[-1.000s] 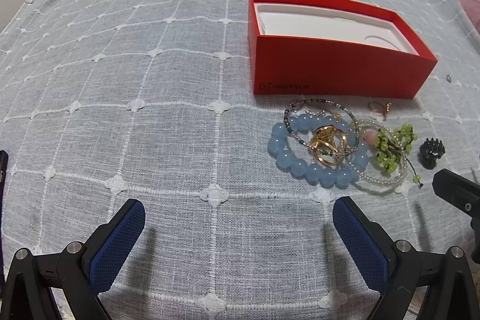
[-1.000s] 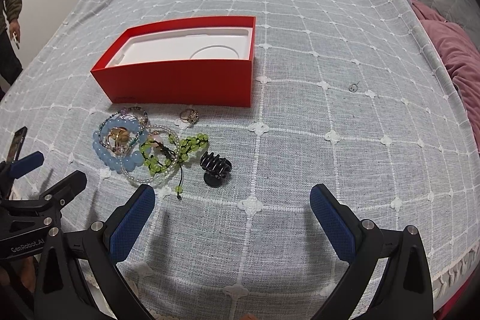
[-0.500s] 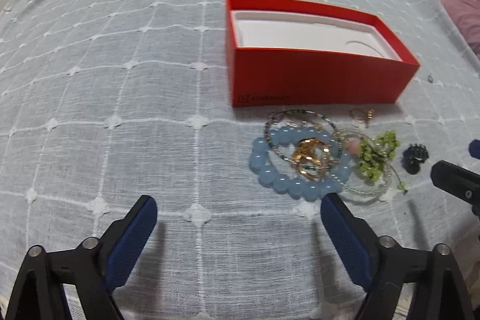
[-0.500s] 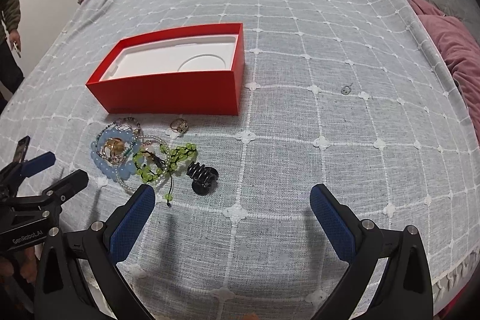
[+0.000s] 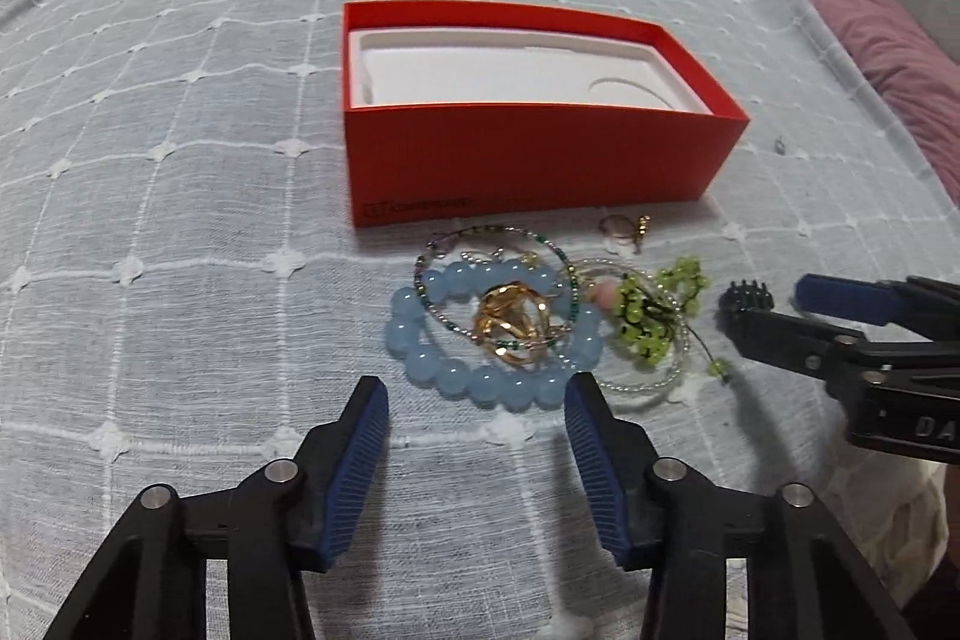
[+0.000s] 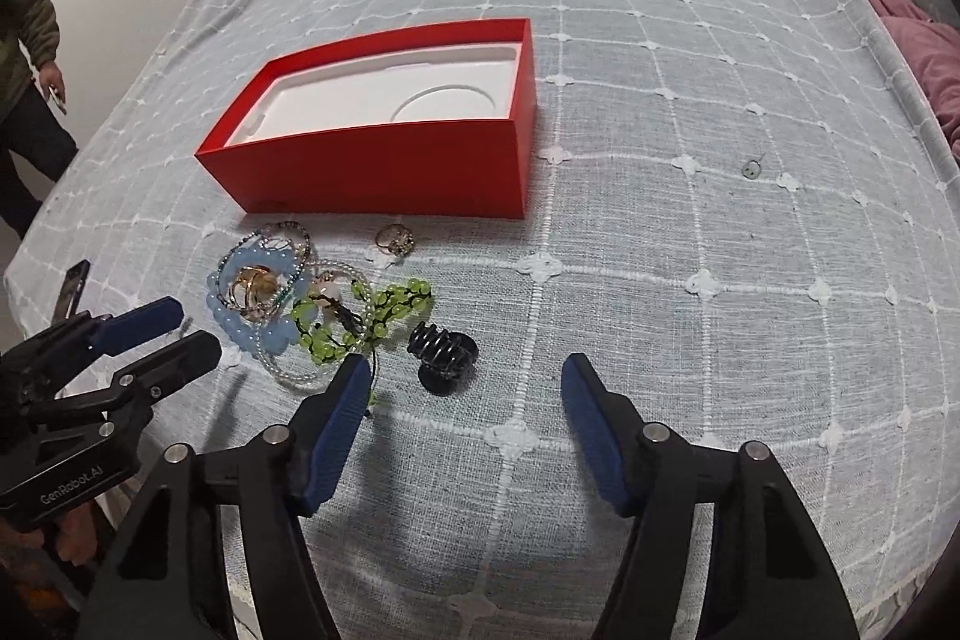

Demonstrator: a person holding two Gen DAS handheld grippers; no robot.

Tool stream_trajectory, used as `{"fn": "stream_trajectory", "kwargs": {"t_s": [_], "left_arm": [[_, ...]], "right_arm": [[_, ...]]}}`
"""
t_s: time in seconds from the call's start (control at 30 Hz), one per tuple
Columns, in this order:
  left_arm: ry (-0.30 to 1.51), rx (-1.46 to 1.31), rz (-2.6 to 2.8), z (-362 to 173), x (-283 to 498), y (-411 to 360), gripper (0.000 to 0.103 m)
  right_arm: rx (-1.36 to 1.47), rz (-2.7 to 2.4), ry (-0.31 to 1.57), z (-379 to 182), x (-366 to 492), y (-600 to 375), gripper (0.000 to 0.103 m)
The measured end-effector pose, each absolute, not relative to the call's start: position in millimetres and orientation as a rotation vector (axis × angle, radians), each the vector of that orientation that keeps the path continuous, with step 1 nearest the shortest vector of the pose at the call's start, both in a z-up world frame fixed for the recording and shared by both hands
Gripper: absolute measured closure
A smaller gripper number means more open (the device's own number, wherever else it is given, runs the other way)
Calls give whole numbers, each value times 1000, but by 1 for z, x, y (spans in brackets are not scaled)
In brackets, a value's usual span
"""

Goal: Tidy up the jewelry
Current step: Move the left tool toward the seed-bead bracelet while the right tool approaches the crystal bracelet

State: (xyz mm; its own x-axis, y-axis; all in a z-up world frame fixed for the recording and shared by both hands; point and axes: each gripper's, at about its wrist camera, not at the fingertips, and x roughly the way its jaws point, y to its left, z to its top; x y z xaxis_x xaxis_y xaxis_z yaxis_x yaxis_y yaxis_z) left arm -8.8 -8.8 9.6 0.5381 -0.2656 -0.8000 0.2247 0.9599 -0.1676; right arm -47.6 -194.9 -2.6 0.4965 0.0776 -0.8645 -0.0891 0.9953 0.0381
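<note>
On the bed's grey gridded cloth [image 6: 660, 160], the left claw [image 5: 477, 400] is closing on nothing, just short of the round blue bead bracelet [image 5: 420, 346] (glassy, looped around gold rings). Behind stands the red cardboard box [image 6: 384, 172], its white tray bare. The right claw [image 6: 459, 388], also closing empty, frames the ridged black hair clip [image 6: 441, 349].

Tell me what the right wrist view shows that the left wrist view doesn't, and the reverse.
Right wrist only: a person standing at the bed's left edge, and the whole black hair claw. Left wrist only: printed lettering on the red box's near wall. Both: the empty white insert, blue bead bracelet, green beads, and both grippers closing on nothing.
</note>
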Motion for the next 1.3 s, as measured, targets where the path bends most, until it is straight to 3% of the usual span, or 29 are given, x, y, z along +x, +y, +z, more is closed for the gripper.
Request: {"fn": "stream_trajectory", "kwargs": {"t_s": [0.23, 0.47, 0.67, 0.73, 0.8, 1.17, 1.3], "left_arm": [[949, -52, -322, 13, -2, -15, 66], [955, -136, -303, 14, 14, -10, 67], [1002, -211, -244, 3, 26, -3, 85], [1004, -218, -231, 2, 28, -2, 97], [1012, -201, -207, 0, 30, -3, 103], [977, -134, -165, 8, 12, 10, 103], [978, -126, -162, 7, 7, 22, 103]], "right_arm": [[-43, 119, 1023, 0, -52, -189, 40], [-56, 119, 1003, 4, -52, -187, 40], [-63, 148, 987, 7, -56, -182, 40], [-71, 160, 983, 7, -57, -178, 40], [-79, 171, 982, 7, -59, -175, 40], [-36, 294, 1022, 2, -66, -156, 40], [-20, 311, 1052, -5, -63, -151, 52]]}}
